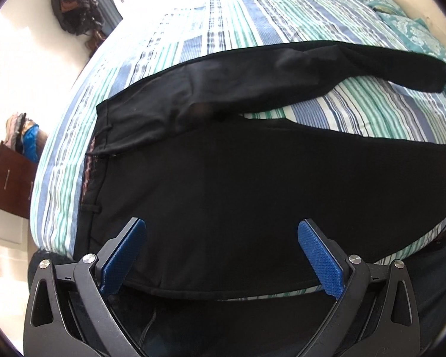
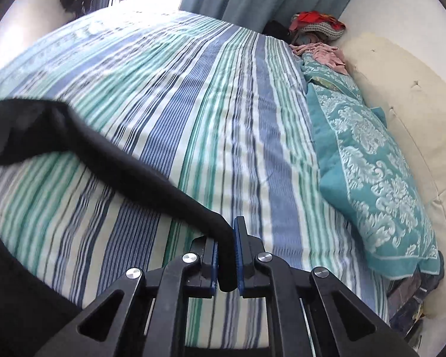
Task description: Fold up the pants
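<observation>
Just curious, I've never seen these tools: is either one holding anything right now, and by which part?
The right hand-held gripper is shut on the black pants, pinching the far end of one leg. The left hand-held gripper is open above the pants, holding nothing.

A: Left wrist view?

B: Close above the bed's [image 1: 169, 47] near edge, angled steeply down over the pants [image 1: 223, 184], facing across the mattress toward the far wall.

A: Right wrist view?

B: Low over the bed, facing its pillow [image 2: 371, 172] end. Both views share the striped bedcover, the pants and the pillow.
</observation>
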Demonstrator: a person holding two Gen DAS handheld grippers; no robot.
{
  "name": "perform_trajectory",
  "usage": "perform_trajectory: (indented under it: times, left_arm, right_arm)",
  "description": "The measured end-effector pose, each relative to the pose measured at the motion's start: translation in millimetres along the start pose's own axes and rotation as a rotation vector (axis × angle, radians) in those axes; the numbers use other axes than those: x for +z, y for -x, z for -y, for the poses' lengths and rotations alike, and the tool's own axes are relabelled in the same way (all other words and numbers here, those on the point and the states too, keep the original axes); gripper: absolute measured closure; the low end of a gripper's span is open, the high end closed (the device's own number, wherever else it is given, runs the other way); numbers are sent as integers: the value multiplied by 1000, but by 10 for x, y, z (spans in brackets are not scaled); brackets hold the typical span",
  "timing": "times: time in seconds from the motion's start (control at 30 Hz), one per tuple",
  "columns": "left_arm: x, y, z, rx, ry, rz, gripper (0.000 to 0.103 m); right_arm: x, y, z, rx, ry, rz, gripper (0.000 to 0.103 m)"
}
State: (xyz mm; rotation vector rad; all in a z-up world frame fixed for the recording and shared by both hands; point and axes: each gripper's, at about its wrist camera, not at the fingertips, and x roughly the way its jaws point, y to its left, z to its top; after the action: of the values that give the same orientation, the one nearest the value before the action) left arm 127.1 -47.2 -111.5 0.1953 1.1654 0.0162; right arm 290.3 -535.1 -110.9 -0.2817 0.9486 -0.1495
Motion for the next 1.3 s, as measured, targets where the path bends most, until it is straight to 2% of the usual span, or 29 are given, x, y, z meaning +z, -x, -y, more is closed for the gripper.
perform_trajectory:
  times: [0.1, 0.17, 0.2, 0.27, 0.37, 0.43, 0.57, 0.63, 0.77, 0.8, 0.83, 0.93, 0.97, 1.0, 1.03, 1.1, 1.13, 1.2, 1.23, 1.3]
  left_arm:
    - [141, -75, 151, -32, -3, -13, 1]
    - [222, -96, 240, -51, -8, -20, 1]
    - [242, -92, 264, -61, -8, -14, 1]
    - [253, -112, 296, -68, -14, 0, 1]
    - [229, -286, 342, -54, -31, -40, 1]
    - [218, -420, 357, -55, -27, -85, 1]
    - [213, -568, 392, -56, -11, -129, 1]
    - [224, -600, 420, -47, -11, -134, 1]
    - [226, -623, 467, -33, -15, -139, 1]
    - [219, -628, 475, -28, -19, -143, 1]
    - [212, -624, 467, -27, -20, -144, 1]
    - [171, -633, 438, -35, -12, -132, 1]
    - [164, -663, 428, -41, -11, -140, 1]
    - [168, -701, 418, -48, -12, -152, 1]
    - [188, -730, 405, -53, -13, -160, 1]
    - [270, -735, 328, -53, -10, -134, 1]
    - [342, -733, 254, -41, 2, -110, 1]
    - [561, -742, 8, -3, 66, -47, 1]
    - [694, -762, -149, 17, 109, -5, 1]
    - [953, -888, -447, 62, 184, 69, 1]
  right_arm:
    - [746, -261, 431, 23, -112, -19, 90]
    - [1048, -637, 678, 12, -212, -70, 48]
    - [1093, -795, 782, -34, -246, -83, 48]
    - [990, -997, 967, -61, -333, -88, 47]
    - [495, -1323, 1197, 34, -554, -131, 47]
    - [170, -1527, 1226, 155, -668, -141, 48]
    - [-176, -1820, 1107, 470, -897, -35, 48]
    - [-179, -1982, 954, 544, -967, -13, 48]
    - [-25, -2160, 816, 475, -1059, 36, 50]
    - [2, -2167, 821, 446, -1075, 29, 75]
    - [35, -2128, 831, 389, -1065, 6, 92]
    - [55, -1742, 850, 296, -979, 65, 93]
    - [40, -1690, 836, 226, -897, 37, 92]
    - [-4, -1722, 760, 156, -806, -29, 90]
    - [-44, -1803, 689, 124, -736, -94, 87]
    - [-106, -1714, 682, 98, -720, -68, 71]
    - [-81, -1634, 676, 56, -728, -68, 54]
    - [-20, -1361, 598, -22, -706, -4, 51]
    - [60, -1229, 501, -22, -669, 34, 51]
    - [276, -1003, 184, 92, -567, 92, 51]
